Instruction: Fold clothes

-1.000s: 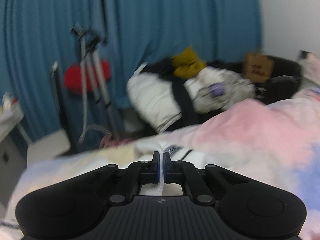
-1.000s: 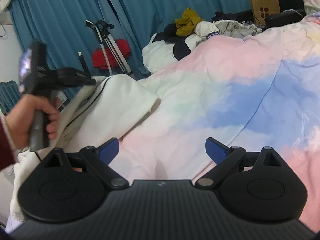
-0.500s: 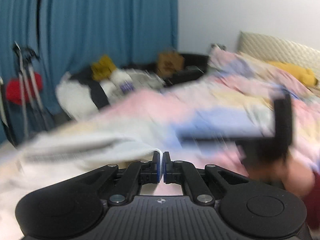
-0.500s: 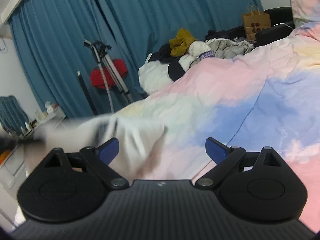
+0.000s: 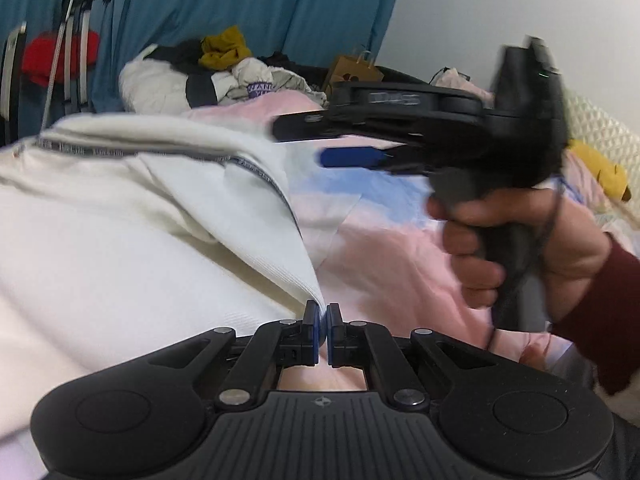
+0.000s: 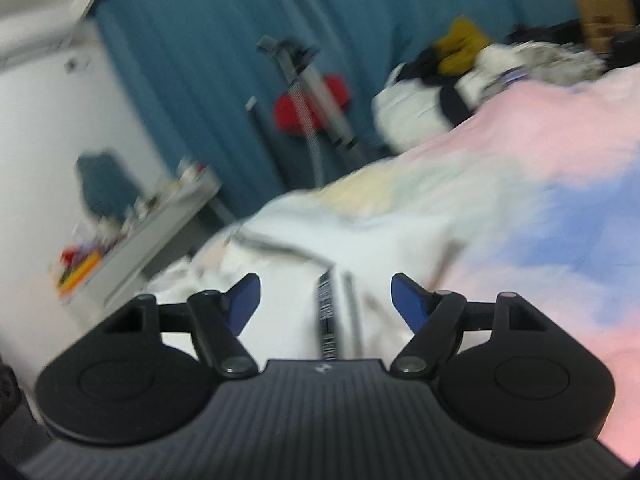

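**Fold underway, not finished**

A corner of the white garment [image 5: 132, 248] is pinched in the left gripper [image 5: 323, 316], fingers pressed together w/ cloth between them. The right gripper [image 6: 325, 300] is seen w/ fingers spread but closing; garment lies below/ahead of them, nothing clamped yet. Judged early-to-mid: one flap looks drawn over the body, rest not squared up, no neat stack seen. Garment spreads left of and beyond the left fingers on the bed [image 5: 392, 264]: off-white, soft knit, dark lettered trim along an edge, loosely layered, some wrinkles.
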